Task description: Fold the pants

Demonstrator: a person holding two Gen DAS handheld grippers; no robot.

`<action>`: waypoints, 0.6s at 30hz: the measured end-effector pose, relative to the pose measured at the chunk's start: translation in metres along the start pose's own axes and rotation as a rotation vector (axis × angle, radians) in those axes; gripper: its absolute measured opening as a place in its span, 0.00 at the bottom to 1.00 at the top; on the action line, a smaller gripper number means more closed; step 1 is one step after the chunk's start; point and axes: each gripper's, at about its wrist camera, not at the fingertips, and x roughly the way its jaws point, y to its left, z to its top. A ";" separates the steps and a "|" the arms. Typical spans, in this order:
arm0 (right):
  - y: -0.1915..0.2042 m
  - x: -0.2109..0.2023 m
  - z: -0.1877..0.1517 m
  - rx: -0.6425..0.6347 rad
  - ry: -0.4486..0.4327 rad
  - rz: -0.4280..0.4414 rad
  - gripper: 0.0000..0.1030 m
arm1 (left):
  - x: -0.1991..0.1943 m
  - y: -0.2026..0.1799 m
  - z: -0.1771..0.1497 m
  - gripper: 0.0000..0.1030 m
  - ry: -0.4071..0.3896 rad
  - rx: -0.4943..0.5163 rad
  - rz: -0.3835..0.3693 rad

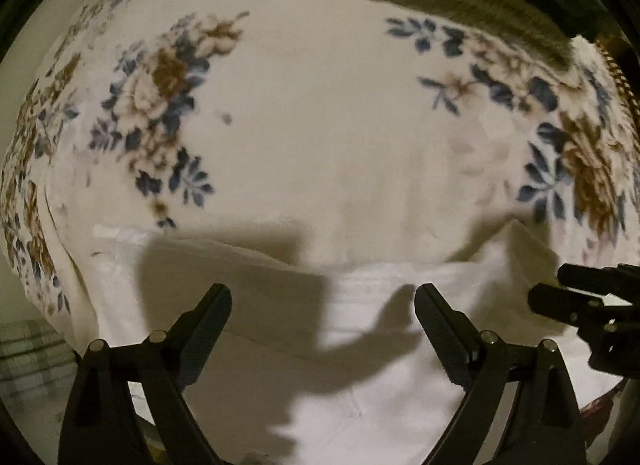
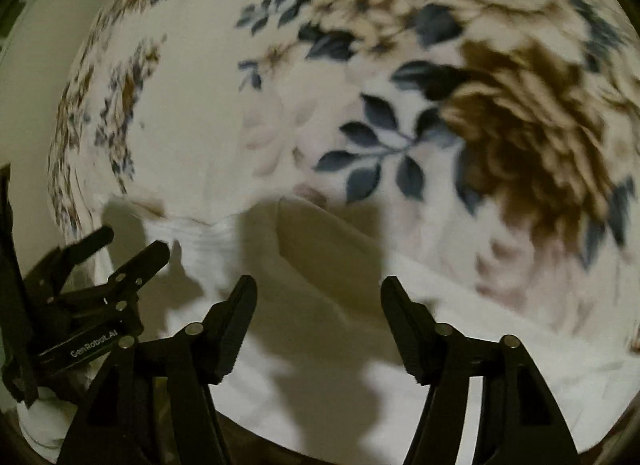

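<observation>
White cloth, the pants: in the left wrist view we find them flat on a floral blanket, directly beneath our left gripper, whose jaws stand wide and hold nothing; the right gripper sits just beside.

Right wrist view: our right gripper is parted, empty, above a raised fold. Risk, as we judge it: pinching blanket together with pants, dragging the fold askew.

White pants of smooth matt cloth lie on a soft, fuzzy floral blanket
</observation>
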 end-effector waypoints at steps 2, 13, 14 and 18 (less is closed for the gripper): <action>-0.004 0.012 0.007 -0.026 0.042 0.012 0.55 | 0.008 0.001 0.003 0.91 0.028 -0.013 0.007; -0.001 0.017 0.007 -0.057 0.035 0.016 0.02 | 0.011 -0.006 0.008 0.91 0.069 -0.006 0.018; 0.000 0.014 0.012 -0.030 0.028 0.025 0.02 | 0.009 -0.006 0.008 0.91 0.067 -0.005 0.017; -0.006 0.021 0.018 -0.002 0.069 0.059 0.03 | -0.003 -0.015 0.014 0.91 0.065 -0.004 -0.006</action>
